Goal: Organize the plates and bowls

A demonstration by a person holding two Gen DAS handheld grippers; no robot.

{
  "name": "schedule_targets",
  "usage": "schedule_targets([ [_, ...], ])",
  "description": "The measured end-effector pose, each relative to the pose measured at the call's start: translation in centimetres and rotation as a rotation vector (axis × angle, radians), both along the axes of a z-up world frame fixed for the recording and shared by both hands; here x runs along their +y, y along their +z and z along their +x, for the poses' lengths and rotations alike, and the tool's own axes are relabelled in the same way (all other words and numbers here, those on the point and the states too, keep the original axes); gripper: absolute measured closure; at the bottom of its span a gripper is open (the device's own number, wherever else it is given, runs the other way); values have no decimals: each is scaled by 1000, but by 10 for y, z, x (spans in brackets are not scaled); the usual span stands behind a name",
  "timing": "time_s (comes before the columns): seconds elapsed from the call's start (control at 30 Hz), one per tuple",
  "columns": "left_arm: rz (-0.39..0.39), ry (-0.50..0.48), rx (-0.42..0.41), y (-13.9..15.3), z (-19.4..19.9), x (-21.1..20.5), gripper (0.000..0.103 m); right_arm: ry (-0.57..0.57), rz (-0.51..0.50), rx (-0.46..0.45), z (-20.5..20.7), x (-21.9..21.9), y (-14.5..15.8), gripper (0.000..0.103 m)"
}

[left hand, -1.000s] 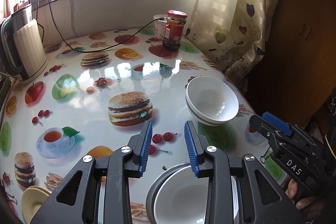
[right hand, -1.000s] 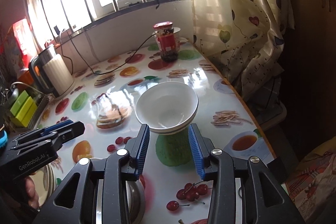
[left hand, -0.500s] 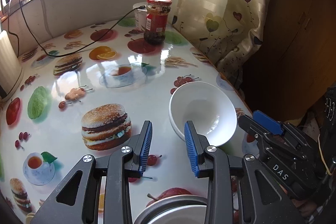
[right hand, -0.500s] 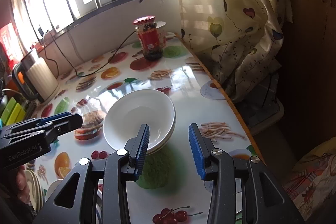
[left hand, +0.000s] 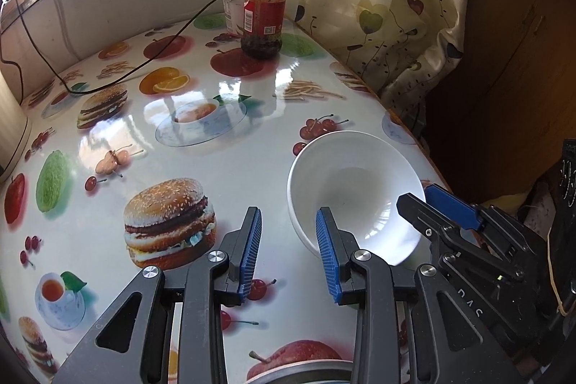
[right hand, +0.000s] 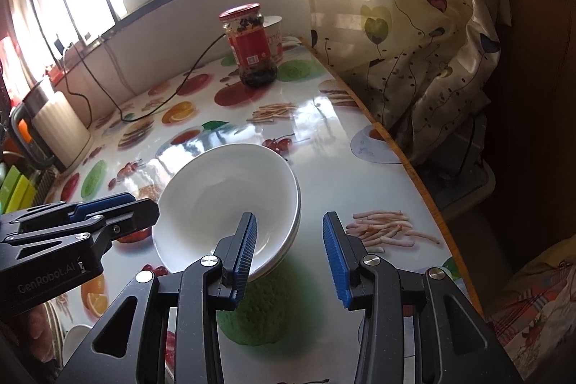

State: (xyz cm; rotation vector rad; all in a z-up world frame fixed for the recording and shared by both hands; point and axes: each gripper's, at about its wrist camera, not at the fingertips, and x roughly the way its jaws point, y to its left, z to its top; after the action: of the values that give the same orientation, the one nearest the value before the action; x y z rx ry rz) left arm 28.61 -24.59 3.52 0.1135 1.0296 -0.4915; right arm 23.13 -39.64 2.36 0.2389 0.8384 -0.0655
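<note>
Lower centre of the right wrist view, the right claw (right hand: 288,251) straddles the near rim of the white bowl (right hand: 230,197), jaws apart and just closing around it, probably to lift it for stacking. The left claw (left hand: 288,254) hangs apart, empty, beside the bowl's left edge. The bowl looks empty, stacked on another. Further up the counter (left hand: 252,139), a half-full jar (left hand: 264,13).
</note>
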Motion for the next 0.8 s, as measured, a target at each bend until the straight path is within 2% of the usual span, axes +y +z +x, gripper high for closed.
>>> schedule_targets([
  [0.1,1,0,16,-4,2,-2,78,2,-2,5,3,0,-2,75],
  [0.2,21,1,13,-6,1,-5,80,3,5,8,5,0,-5,78],
  [0.27,17,-2,16,-7,1,-6,83,8,6,6,6,1,-5,84],
  [0.8,38,-12,18,-10,3,-13,90,1,17,1,10,0,-6,87],
])
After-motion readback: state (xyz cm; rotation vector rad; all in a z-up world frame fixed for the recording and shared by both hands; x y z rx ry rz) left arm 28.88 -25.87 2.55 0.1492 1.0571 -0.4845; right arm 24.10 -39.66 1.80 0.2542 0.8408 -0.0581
